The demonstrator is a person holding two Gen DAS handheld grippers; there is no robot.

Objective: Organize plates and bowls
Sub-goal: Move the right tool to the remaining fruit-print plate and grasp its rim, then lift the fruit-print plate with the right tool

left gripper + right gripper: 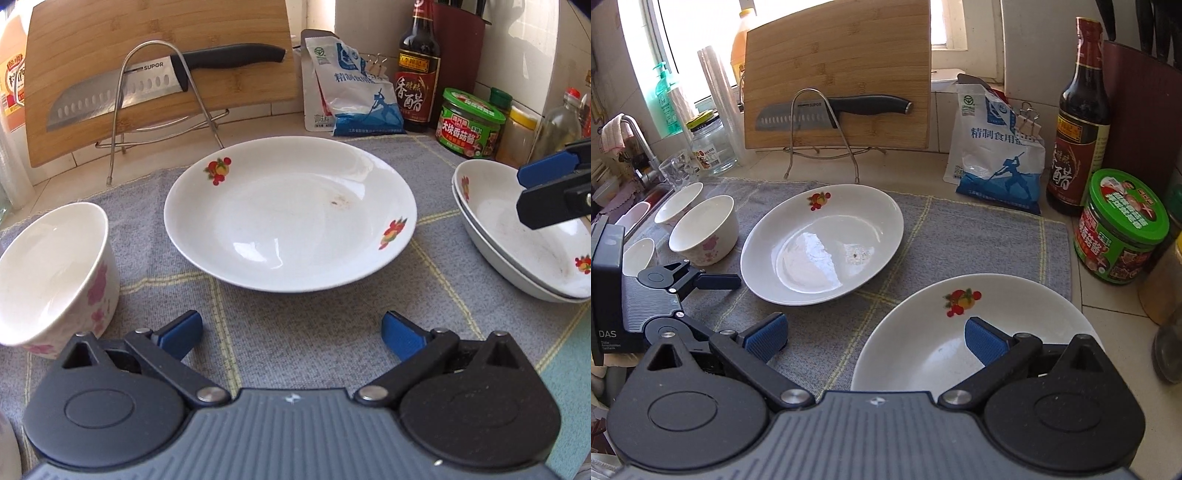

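I note bright daylight entering from the blown-out window (701,40) behind the upright bamboo cutting board (838,70). Glare patches sit on the white fruit-patterned plate (820,243). Fisheye bending curves both views' edges; focus is sharp centrally, softer at corners.

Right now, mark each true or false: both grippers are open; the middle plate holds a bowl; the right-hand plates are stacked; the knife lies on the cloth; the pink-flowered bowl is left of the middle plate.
1. Both grippers are open. True: the left gripper and right gripper have spread jaws and hold nothing.
2. The middle plate holds a bowl. False: only a small stain.
3. The right-hand plates are stacked. True.
4. The knife lies on the cloth. False: it rests on a wire rack against the cutting board.
5. The pink-flowered bowl is left of the middle plate. True.
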